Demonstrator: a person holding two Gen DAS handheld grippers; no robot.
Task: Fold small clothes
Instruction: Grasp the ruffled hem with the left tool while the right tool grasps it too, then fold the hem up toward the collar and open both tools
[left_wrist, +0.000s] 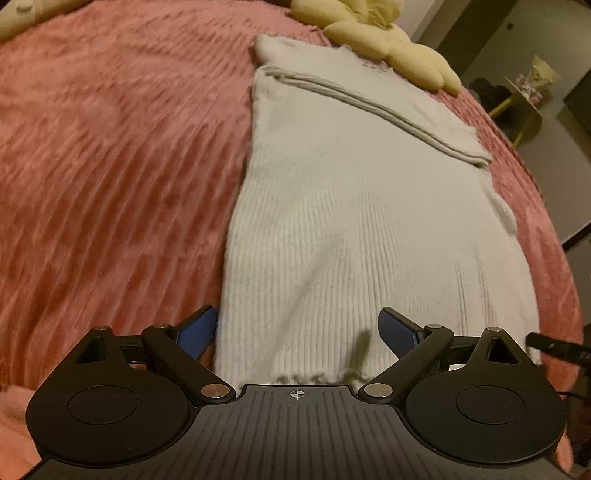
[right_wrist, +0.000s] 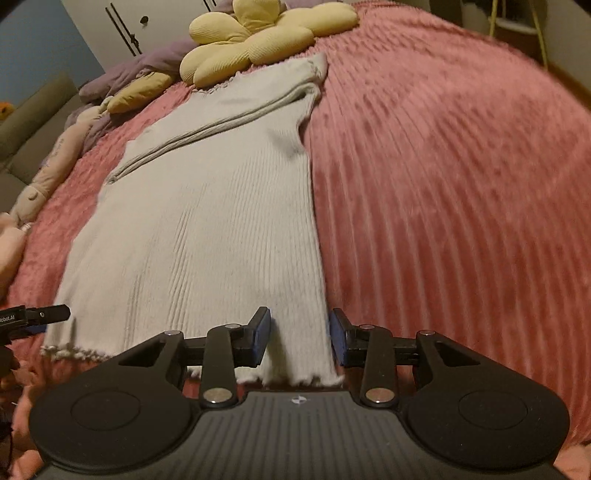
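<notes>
A pale ribbed knit garment (left_wrist: 351, 206) lies flat on a pink bedspread (left_wrist: 110, 166), its sleeves folded across the upper part. My left gripper (left_wrist: 297, 334) is wide open over the garment's near left hem corner. The garment also shows in the right wrist view (right_wrist: 207, 221). My right gripper (right_wrist: 299, 334) is open, its blue pads on either side of the near right hem corner, with cloth between them. The left gripper's tip (right_wrist: 48, 314) shows at the left edge of the right wrist view.
A yellow flower-shaped cushion (right_wrist: 258, 33) lies at the garment's far end; it also shows in the left wrist view (left_wrist: 388, 33). Purple bedding (right_wrist: 147, 70) and a plush toy (right_wrist: 48, 173) lie along the left side. A yellow stool (left_wrist: 517, 107) stands beyond the bed's right edge.
</notes>
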